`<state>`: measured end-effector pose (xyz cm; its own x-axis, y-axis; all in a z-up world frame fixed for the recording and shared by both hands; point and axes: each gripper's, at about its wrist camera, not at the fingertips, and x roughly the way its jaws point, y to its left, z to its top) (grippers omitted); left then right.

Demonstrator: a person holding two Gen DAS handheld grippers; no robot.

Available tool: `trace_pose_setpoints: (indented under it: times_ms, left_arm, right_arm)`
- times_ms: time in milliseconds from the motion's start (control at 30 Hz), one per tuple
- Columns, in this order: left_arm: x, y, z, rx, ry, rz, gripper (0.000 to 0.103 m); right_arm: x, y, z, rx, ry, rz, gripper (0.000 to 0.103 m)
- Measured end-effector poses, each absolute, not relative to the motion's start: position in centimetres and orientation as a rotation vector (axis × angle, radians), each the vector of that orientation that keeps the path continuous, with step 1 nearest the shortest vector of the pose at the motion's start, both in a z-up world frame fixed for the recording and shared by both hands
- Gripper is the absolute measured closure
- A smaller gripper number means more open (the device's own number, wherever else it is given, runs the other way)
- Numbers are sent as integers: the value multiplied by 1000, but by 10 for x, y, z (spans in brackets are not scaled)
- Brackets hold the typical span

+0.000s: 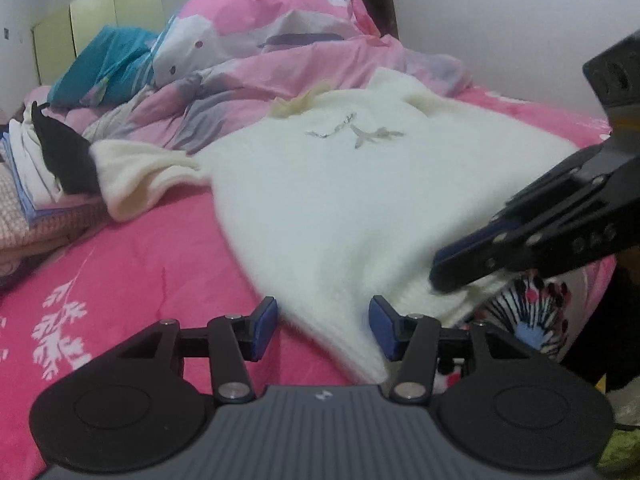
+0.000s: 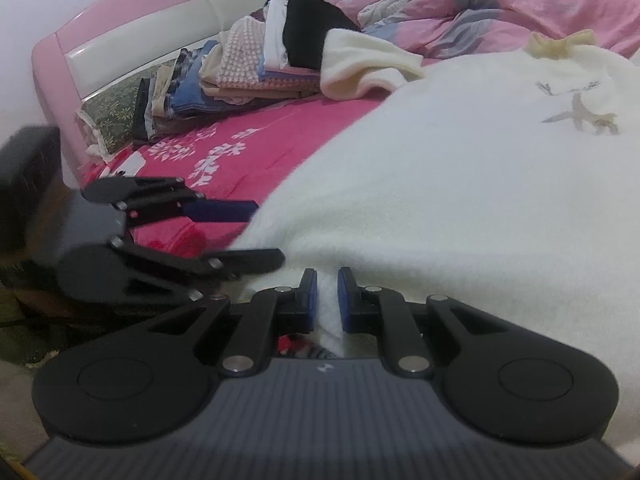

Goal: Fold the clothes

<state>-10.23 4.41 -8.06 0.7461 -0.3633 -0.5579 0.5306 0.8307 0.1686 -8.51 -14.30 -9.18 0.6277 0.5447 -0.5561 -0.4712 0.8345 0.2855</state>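
A fluffy cream sweater (image 1: pixel 340 200) (image 2: pixel 460 180) lies spread front-up on the pink bedsheet (image 1: pixel 140 260), one sleeve (image 1: pixel 136 172) flung out to the left. In the left wrist view my left gripper (image 1: pixel 324 328) is open at the near hem. The hem's left corner lies between its blue pads (image 1: pixel 266 324), which do not press on it. My right gripper (image 2: pixel 328 300) is shut on a pinch of the hem further right. It comes in from the right in the left wrist view (image 1: pixel 440 276). The right wrist view shows the left gripper (image 2: pixel 256 236) open at the sweater's edge.
Folded clothes (image 2: pixel 240 72) are stacked against the pink headboard (image 2: pixel 120 32), with a black garment (image 1: pixel 64 152) on top. A crumpled pink quilt (image 1: pixel 280 40) and a teal pillow (image 1: pixel 108 60) lie behind the sweater. A patterned cloth (image 1: pixel 528 312) shows under its right corner.
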Motion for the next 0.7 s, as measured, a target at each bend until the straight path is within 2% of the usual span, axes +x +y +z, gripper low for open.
trace_pose_setpoints:
  times_ms: [167,500,700]
  left_arm:
    - [-93,43,-84,293,549,-472,45]
    - [-85,37,-87,290,550,-459,42]
    - [-85,31,-88,307,548,-436,42]
  right_arm:
    - [-96,-166,-85,156,667,493,92]
    - [-176,-308,-62,384,549,10,90]
    - [-192,-307,-72,359,578,26,89]
